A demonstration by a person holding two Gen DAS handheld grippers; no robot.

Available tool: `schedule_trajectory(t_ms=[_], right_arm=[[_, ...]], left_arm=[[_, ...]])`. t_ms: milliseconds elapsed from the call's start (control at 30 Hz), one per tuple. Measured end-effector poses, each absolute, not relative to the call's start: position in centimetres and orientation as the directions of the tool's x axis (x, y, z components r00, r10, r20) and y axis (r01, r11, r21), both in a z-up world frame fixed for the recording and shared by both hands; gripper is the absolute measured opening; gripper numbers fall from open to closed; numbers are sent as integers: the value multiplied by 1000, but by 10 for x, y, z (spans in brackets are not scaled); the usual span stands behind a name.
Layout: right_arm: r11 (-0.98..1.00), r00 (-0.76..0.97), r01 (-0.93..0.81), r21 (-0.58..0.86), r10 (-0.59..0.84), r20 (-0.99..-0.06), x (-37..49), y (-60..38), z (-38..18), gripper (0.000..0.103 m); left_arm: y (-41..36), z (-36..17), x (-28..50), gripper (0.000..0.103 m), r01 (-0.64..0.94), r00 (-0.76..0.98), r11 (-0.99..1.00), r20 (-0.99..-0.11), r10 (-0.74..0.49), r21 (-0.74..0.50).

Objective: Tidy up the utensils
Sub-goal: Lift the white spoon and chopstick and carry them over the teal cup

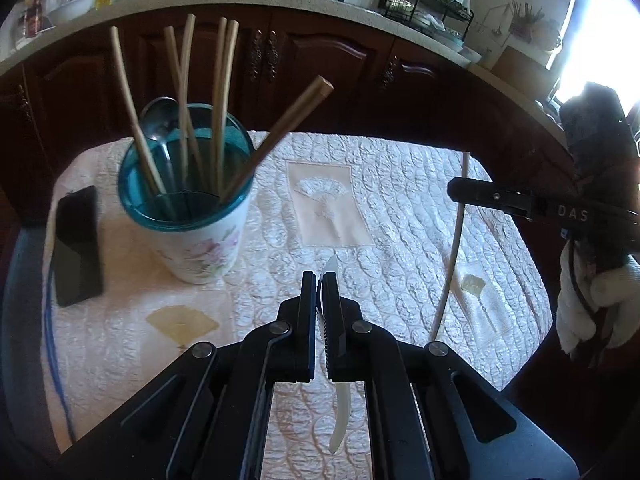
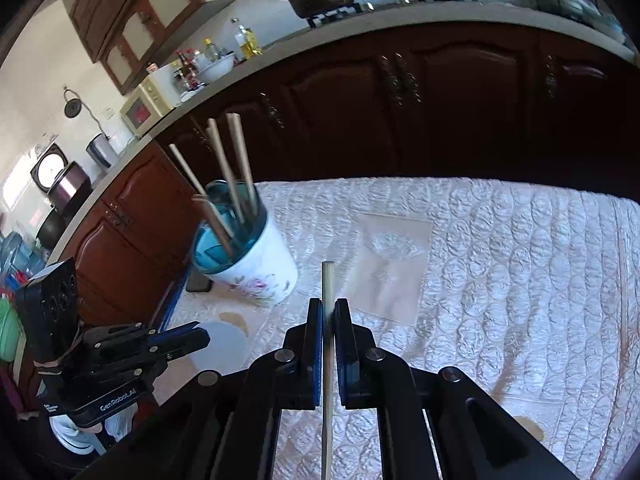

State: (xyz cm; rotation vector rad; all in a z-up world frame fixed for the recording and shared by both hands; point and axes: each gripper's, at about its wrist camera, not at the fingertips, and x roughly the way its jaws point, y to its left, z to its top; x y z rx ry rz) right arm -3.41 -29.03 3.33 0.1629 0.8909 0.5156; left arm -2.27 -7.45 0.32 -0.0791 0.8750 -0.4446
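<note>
A white floral cup with a teal rim point(image 1: 200, 236) stands on the quilted table cloth point(image 1: 400, 208) and holds several chopsticks point(image 1: 220, 92) and a metal spoon point(image 1: 158, 120). My left gripper point(image 1: 319, 280) is shut on a white plastic spoon point(image 1: 331, 268), right of the cup. My right gripper point(image 2: 328, 308) is shut on a pale chopstick point(image 2: 327, 280) held upright above the cloth; it also shows in the left wrist view point(image 1: 452, 196) with the chopstick point(image 1: 448, 272). The cup shows in the right wrist view point(image 2: 256, 264), and the left gripper point(image 2: 200, 336) holds the white spoon point(image 2: 224, 344) there.
A black phone point(image 1: 76, 244) lies left of the cup near the table's left edge. Dark wooden cabinets point(image 1: 320, 64) stand behind the table under a counter with a stove, pans and a dish rack point(image 1: 424, 4).
</note>
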Motion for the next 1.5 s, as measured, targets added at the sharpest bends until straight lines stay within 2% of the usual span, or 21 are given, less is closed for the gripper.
schedule_trajectory(t_ms=[367,800,967,1200,1500], right_arm=[[818,528,-465,339,563,-636,-50,-266,77,5],[754,577,-551,358,654,-489,-44,-226,154,5],[759,609,-552,345,650,-455,-28,-211,179,5],[796,683,-531,292,606,-408,13,-188,208,5],[826,707,-504,250,562,-430,75,-165,175,5]], left_arm=[[-30,46,-27,2,312,633,913,-659,-406,-263],[22,106,19,2,166,834,950,-477,-279,-266],[22,98,45,2,138,870,955,-429,-243,-263],[21,67,74,2,101,872,958,-440,-215,-267],[19,41,90,2,108,875,961,-435,-214,-255]])
